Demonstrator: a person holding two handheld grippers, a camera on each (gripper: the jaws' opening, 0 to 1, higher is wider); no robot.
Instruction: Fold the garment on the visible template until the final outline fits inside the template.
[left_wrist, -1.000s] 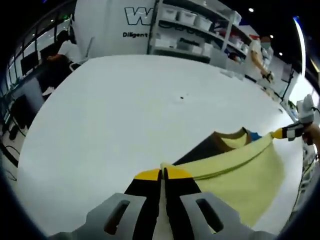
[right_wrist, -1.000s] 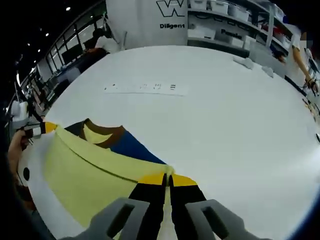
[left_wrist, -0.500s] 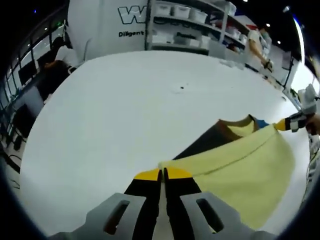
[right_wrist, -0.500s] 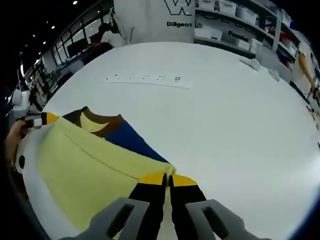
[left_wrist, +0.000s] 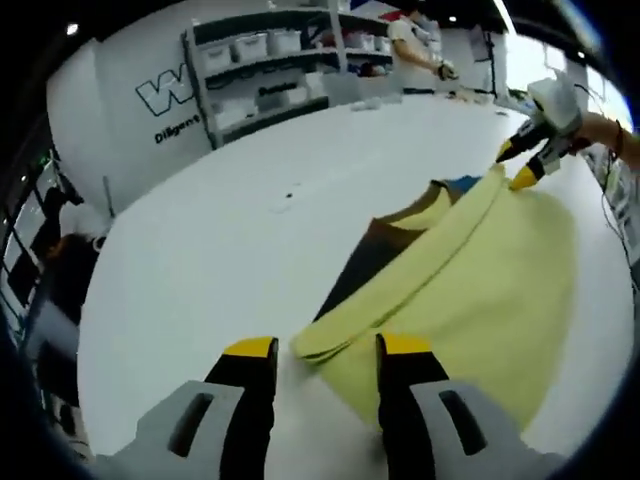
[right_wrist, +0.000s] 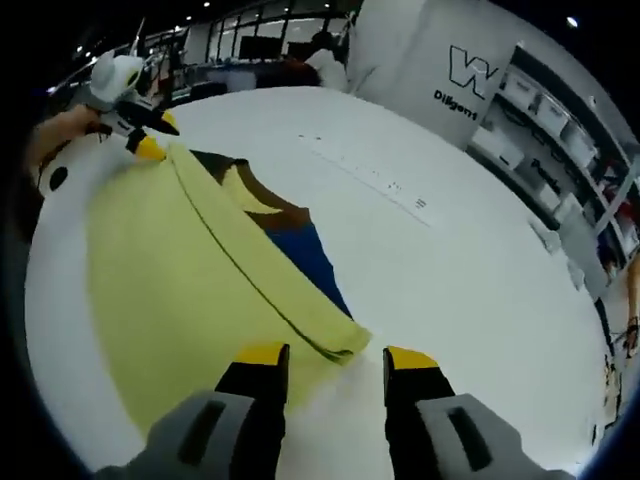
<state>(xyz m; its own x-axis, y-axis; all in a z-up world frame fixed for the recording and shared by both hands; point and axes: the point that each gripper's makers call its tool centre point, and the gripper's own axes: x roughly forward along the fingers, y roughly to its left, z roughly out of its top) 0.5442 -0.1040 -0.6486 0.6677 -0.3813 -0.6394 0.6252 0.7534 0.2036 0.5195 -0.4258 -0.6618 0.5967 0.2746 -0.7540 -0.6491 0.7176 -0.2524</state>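
Left gripper view: the left gripper (left_wrist: 320, 355) has its jaws spread wide, holding nothing. The folded corner of the yellow shirt (left_wrist: 470, 290) lies on the white table (left_wrist: 200, 250) between and just ahead of the yellow tips. The shirt spreads away to the right. A brown collar (left_wrist: 415, 212) and a dark panel (left_wrist: 360, 265) with a bit of blue peek out from under the folded-over yellow layer. At the far corner the right gripper (left_wrist: 522, 165) shows, jaws apart, tips right at the cloth edge; touching or not, I cannot tell.

Right gripper view: the right gripper (right_wrist: 335, 362) also stands wide and empty, the near folded corner of the shirt (right_wrist: 170, 270) resting just ahead, between the tips. Collar (right_wrist: 262, 207) and blue panel (right_wrist: 315, 262) show along the fold line. The left gripper (right_wrist: 150, 135) sits at the far corner, a hand (right_wrist: 60, 140) behind it. No template outline can be made out on the table (right_wrist: 450, 280).

Handling, as judged: light, limp knit, no stiffness. It will sag and drag, and layers may slide over one another. Best pinched at corners or along the doubled fold edge, both layers together, lifted low and laid flat.
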